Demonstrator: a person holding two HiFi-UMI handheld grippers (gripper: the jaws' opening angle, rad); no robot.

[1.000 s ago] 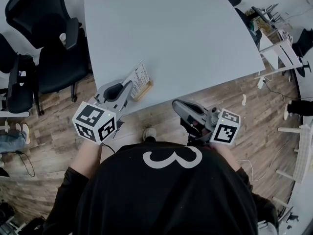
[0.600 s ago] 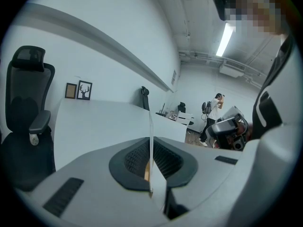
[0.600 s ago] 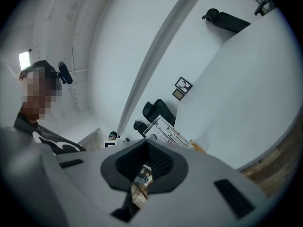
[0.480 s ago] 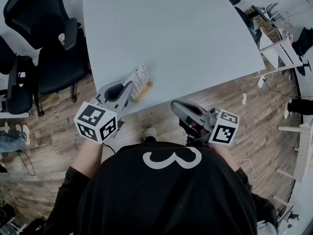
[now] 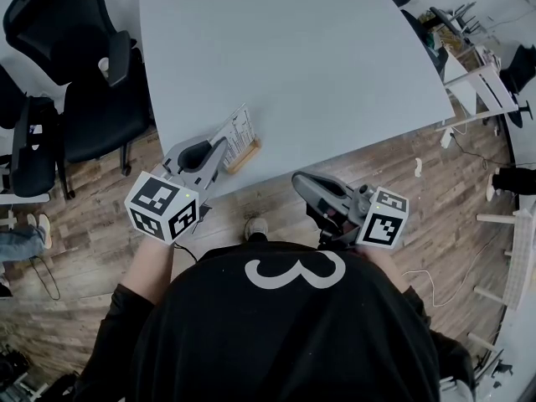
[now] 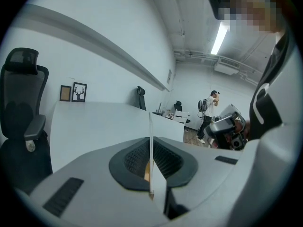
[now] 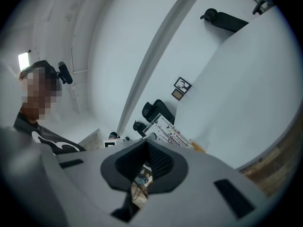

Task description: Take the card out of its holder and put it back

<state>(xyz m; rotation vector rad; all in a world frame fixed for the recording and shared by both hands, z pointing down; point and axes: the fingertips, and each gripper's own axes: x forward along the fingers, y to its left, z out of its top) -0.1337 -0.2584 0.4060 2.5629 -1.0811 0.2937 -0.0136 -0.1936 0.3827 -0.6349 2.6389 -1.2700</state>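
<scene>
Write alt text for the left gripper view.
The left gripper is shut on a thin card seen edge-on, a sliver of wooden holder at its base. Beyond lie a white table and, at left, a black chair.

White printed card (image 5: 239, 131) upright in wooden holder (image 5: 244, 156)

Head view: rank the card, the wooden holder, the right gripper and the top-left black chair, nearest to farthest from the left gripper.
1. Card: clamped in the left gripper.
2. Wooden holder: just right, at the table edge.
3. Right gripper: farther right, off the table.
4. Black chair: far top left.
</scene>
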